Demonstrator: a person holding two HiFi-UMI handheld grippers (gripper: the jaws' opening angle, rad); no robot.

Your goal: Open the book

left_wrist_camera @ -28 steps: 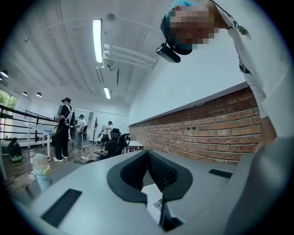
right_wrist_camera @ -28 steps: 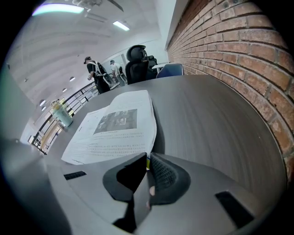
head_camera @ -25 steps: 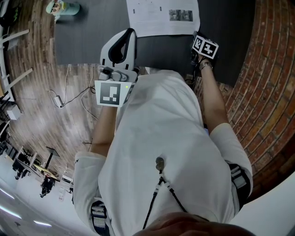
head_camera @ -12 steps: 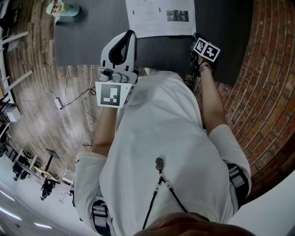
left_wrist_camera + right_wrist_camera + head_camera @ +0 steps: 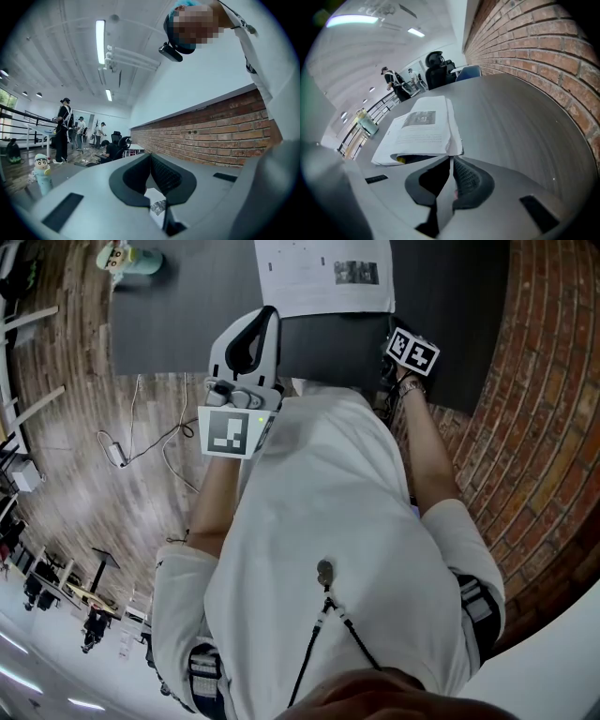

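Dark grey laminate forms the tabletop (image 5: 187, 324). On it lies the white-paged printed book (image 5: 323, 277), straight ahead of me at the far side, with a printed page facing up. In the right gripper view the book (image 5: 422, 133) stretches away from the jaws, so I judge that its long axis runs away from me.

A thin dark grey leaf (image 5: 444, 199) comes off the book's near edge toward me. I take it to be the cover, though it shows almost edge-on.

The right hand-held gripper (image 5: 451, 157) points down at the book's near right corner and is clenched on that leaf. It is the nearer hand to the book, and I judge that the opening step depends on it.

The left hand-held gripper (image 5: 150, 155) is held level off the near left side, with its jaws together and nothing between them.
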